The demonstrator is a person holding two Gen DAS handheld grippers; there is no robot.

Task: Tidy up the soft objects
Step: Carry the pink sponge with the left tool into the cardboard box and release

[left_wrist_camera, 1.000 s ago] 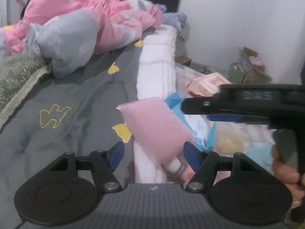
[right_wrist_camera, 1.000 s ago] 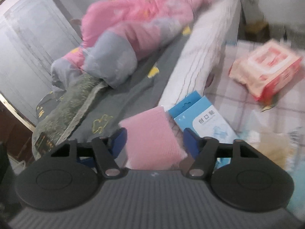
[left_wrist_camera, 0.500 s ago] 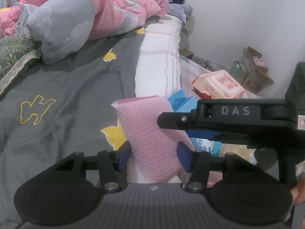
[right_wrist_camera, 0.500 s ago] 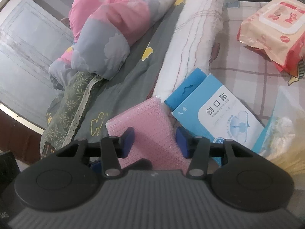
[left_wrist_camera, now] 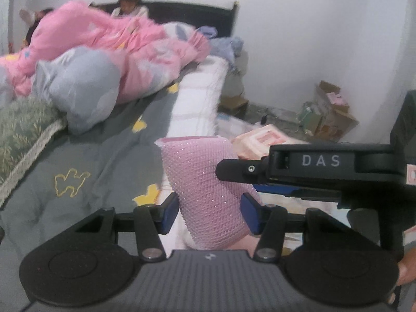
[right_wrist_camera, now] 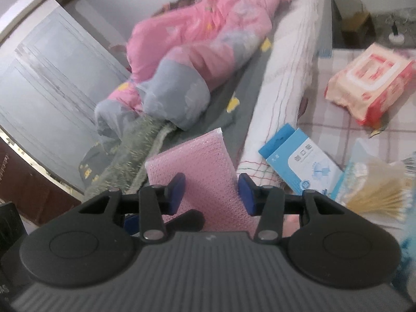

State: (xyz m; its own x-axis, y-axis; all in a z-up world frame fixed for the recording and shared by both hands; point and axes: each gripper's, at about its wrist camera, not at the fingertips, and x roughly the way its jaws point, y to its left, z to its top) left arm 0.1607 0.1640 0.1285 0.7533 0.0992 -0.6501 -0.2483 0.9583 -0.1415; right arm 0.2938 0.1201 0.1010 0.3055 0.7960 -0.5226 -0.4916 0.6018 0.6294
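Note:
A pink mesh sponge point(left_wrist_camera: 202, 171) is held up above the edge of the grey bed cover point(left_wrist_camera: 85, 156). My left gripper point(left_wrist_camera: 210, 215) is shut on its lower part, a blue pad pressed against each side. From the right, my right gripper point(left_wrist_camera: 239, 179) clamps the same sponge across its middle. In the right wrist view the sponge point(right_wrist_camera: 192, 163) stands upright between the pads of the right gripper point(right_wrist_camera: 212, 195), and a finger of the left gripper point(right_wrist_camera: 187, 219) shows just below it. The sponge's bottom edge is hidden behind the gripper bodies.
A blue box point(right_wrist_camera: 299, 163), a bag of cotton swabs point(right_wrist_camera: 377, 192) and a pack of wipes point(right_wrist_camera: 369, 78) lie on the checked sheet point(right_wrist_camera: 345, 135). A rolled white blanket point(right_wrist_camera: 291, 78) borders the bed. A pink and grey quilt point(left_wrist_camera: 104, 59) and a person point(left_wrist_camera: 128, 2) are further back.
Both grippers have closed onto the pink sponge, which lay loose between open pads a second ago. The sponge has since risen with them above the bed edge.

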